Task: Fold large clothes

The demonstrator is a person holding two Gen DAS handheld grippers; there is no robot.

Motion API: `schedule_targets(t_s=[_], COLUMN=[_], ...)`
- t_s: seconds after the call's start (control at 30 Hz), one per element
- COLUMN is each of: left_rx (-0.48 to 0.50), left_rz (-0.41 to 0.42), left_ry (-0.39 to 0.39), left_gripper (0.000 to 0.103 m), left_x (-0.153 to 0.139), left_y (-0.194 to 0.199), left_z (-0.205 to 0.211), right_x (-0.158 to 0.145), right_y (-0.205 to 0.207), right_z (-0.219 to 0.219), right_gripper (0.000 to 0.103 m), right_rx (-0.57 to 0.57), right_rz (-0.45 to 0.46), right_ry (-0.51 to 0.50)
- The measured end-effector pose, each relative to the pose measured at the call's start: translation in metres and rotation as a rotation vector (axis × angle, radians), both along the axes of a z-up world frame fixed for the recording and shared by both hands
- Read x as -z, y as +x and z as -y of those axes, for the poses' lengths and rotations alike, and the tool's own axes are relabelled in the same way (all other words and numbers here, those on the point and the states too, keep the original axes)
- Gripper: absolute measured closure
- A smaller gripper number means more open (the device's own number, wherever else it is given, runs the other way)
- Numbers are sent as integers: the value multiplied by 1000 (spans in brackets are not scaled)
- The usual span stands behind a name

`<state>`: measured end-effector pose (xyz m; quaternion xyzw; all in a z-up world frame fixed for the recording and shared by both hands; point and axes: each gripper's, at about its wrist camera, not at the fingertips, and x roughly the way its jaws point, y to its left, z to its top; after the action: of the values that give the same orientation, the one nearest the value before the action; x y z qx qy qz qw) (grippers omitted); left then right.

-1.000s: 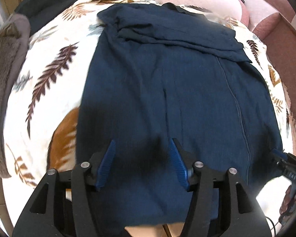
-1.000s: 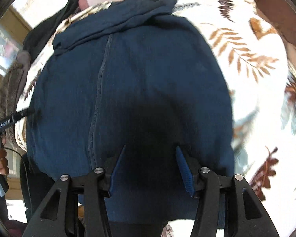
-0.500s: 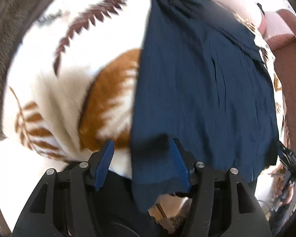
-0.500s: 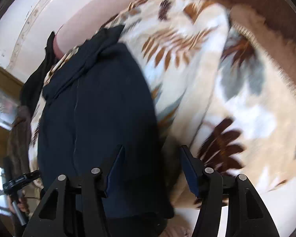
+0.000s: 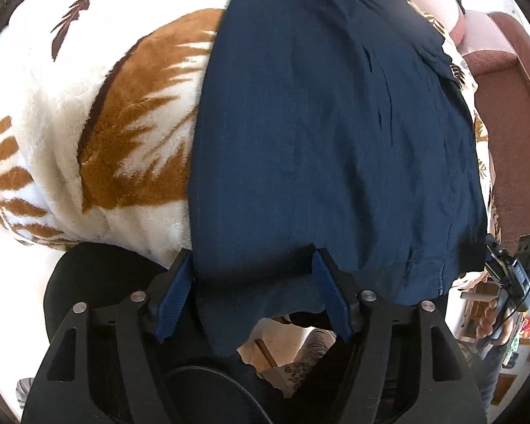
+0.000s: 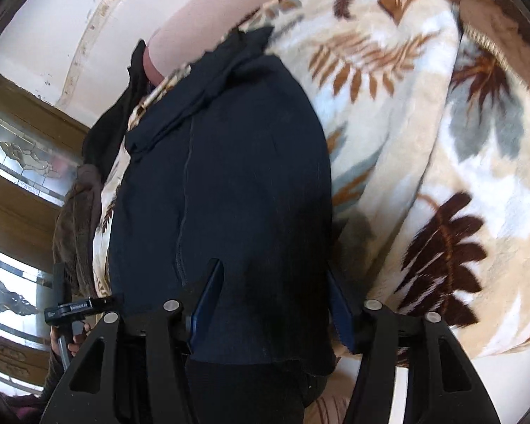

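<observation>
A large navy blue garment point(image 5: 328, 134) lies flat on a leaf-patterned blanket point(image 5: 99, 113), its near hem hanging over the bed edge. My left gripper point(image 5: 252, 296) is open, its blue fingers point(image 5: 175, 293) straddling the hem's near left corner. The garment point(image 6: 222, 194) also shows in the right wrist view on the same blanket point(image 6: 424, 148). My right gripper point(image 6: 274, 304) is open, straddling the hem's near right corner. The far end of the garment is folded over itself.
A black garment point(image 6: 113, 123) and a brown plush blanket point(image 6: 76, 212) lie at the far left of the bed. A reddish sofa arm point(image 5: 505, 113) stands to the right. The other gripper point(image 5: 516, 275) shows at the right edge.
Both grippers have swung outward and down from above the garment's middle to its near hem corners. The left one went left, the right one right. Both stayed open.
</observation>
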<state>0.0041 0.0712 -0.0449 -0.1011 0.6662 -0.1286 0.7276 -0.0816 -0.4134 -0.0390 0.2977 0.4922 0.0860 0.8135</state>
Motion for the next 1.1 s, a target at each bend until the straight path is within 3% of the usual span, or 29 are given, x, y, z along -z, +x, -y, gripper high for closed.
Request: schedule_targets(t_s=[0.03, 0.07, 0.17, 0.23, 0.37, 0.57, 0.6, 0.63, 0.67, 0.73, 0.87, 1.1], left_rx=[8, 14, 24, 22, 4, 22, 40, 63, 84, 122, 176, 106], left_rz=[-1, 1, -3, -4, -29, -116, -103, -89, -78, -56, 48, 157], left_ry=[-9, -12, -11, -22, -70, -62, -50, -39, -32, -63, -148, -304], left_gripper=[36, 37, 51, 56, 56, 55, 60, 78, 94, 96, 96, 97], left_x=[-1, -2, -4, -8, -9, 17, 15, 11, 7, -7, -53, -97], left_y=[-2, -3, -3, -3, -4, -1, -2, -6, -8, -12, -19, 1], left_z=[2, 3, 4, -1, -15, -4, -1, 0, 2, 6, 9, 1], right_x=[0, -2, -4, 1, 14, 19, 20, 18, 16, 10, -18, -54], right_y=[-2, -3, -2, 2, 5, 7, 5, 5, 3, 1, -4, 8], right_z=[-3, -5, -14, -18, -15, -10, -8, -12, -14, -17, -15, -25], right_gripper=[68, 70, 70, 67, 67, 60, 65, 84, 95, 97, 97, 97], right_rx=[-19, -46, -110, -116, -91, -68, -73, -87, -103, -132, -153, -150], right_rz=[8, 23, 32, -13, -66, -74, -75, -79, -78, -71, 28, 176], right_ry=[8, 11, 27, -13, -24, 34, 25, -14, -52, -65, 2, 115])
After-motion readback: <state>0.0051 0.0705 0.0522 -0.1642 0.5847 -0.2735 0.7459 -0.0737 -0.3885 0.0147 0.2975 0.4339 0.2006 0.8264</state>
